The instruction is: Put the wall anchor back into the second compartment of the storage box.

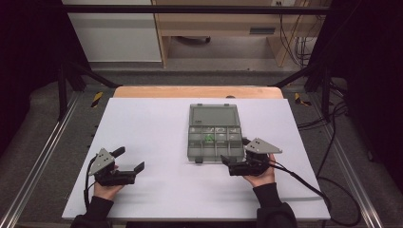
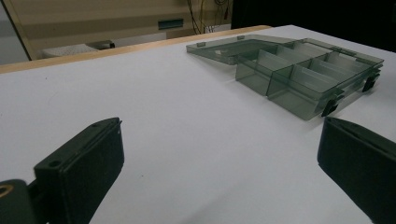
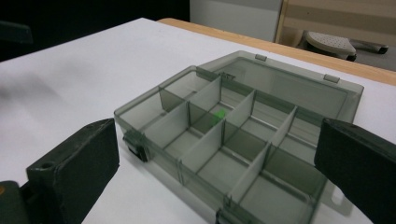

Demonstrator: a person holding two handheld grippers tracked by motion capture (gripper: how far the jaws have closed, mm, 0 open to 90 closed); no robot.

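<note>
Lying open mid-table [image 1: 142,142], a compartment box [image 1: 214,133] of thin smoky plastic, judged light, stiff and slippery, best gripped by a side wall; right gripper [image 1: 236,164] just beside it, jaws apart, empty.

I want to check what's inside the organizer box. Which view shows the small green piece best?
The right gripper view: it looks down into the open box, and the green piece lies in a middle compartment. The high view shows it as a tiny green spot. The left gripper view sees the box side-on, its dividers hiding the piece.
</note>
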